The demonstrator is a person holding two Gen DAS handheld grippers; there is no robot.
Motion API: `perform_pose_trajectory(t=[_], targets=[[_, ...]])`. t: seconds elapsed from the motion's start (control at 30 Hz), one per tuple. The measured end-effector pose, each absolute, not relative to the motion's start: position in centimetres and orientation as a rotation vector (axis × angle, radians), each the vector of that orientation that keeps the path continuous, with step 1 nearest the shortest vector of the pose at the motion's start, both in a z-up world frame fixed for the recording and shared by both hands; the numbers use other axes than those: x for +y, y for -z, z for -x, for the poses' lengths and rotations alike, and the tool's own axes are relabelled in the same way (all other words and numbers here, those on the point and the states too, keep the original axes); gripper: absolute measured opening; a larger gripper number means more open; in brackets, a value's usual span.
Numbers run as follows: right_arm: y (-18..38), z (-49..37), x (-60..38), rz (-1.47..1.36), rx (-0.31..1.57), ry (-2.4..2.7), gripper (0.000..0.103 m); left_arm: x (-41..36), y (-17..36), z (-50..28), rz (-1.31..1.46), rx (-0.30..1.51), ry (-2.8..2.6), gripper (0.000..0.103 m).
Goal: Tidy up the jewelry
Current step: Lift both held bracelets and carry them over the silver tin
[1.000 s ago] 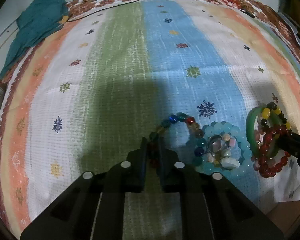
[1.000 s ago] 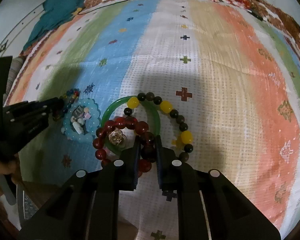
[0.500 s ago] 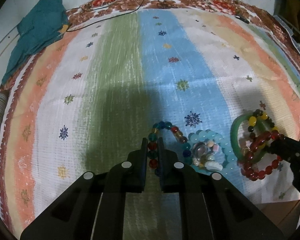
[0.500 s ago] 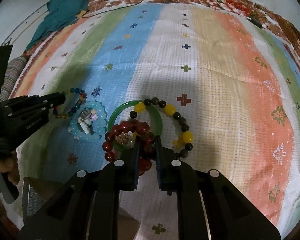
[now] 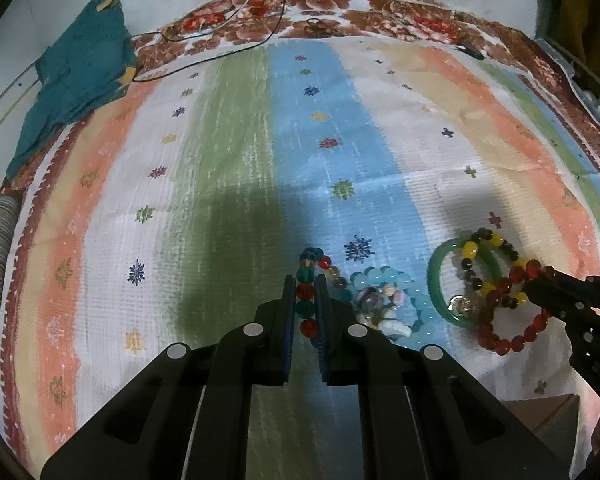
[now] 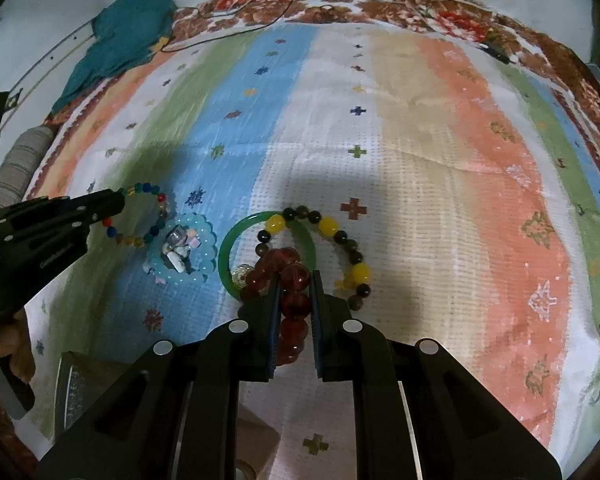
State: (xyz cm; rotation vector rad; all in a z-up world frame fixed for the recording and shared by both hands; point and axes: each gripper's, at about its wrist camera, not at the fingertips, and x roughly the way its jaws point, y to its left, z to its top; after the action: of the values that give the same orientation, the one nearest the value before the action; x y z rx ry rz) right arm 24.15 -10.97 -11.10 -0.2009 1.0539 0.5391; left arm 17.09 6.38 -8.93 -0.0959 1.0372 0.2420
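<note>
Jewelry is laid out on a striped woven bedspread (image 5: 228,168). A multicoloured glass-bead bracelet (image 5: 306,296) is clamped in the nearly shut left tongs (image 5: 304,300); a dark red round-bead bracelet (image 6: 294,292) is pinched in the narrowly closed right tongs (image 6: 296,296). A pale blue bead bracelet (image 6: 180,250) around small charms, a green jade bangle (image 6: 228,248) and a yellow-and-black bead bracelet (image 6: 340,240) lie between and beside them. Separating and lifting is judged to be the step in hand; next, each strand must be drawn clear without dragging its neighbours. Compared with a second ago, both bracelets appear raised, possibly off the cloth.
</note>
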Motion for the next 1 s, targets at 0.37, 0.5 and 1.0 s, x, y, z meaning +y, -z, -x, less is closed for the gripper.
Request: perform_pose_trajectory(t=[0.37, 0.5, 1.0], targets=[[9.4, -23.2, -12.4, 0.198, 0.999, -0.49, 0.014, 5.6, 7.1, -16.0, 0.116, 1.004, -0.236, 0.009], [8.6, -22.7, -13.1, 0.18, 0.975, -0.485, 0.014, 5.6, 6.0, -15.1, 0.132, 0.982, -0.234, 0.009], [5.0, -19.2, -14.2, 0.167, 0.847, -0.483, 0.014, 3.6, 2.2, -11.5, 0.125, 0.904, -0.193, 0.009]])
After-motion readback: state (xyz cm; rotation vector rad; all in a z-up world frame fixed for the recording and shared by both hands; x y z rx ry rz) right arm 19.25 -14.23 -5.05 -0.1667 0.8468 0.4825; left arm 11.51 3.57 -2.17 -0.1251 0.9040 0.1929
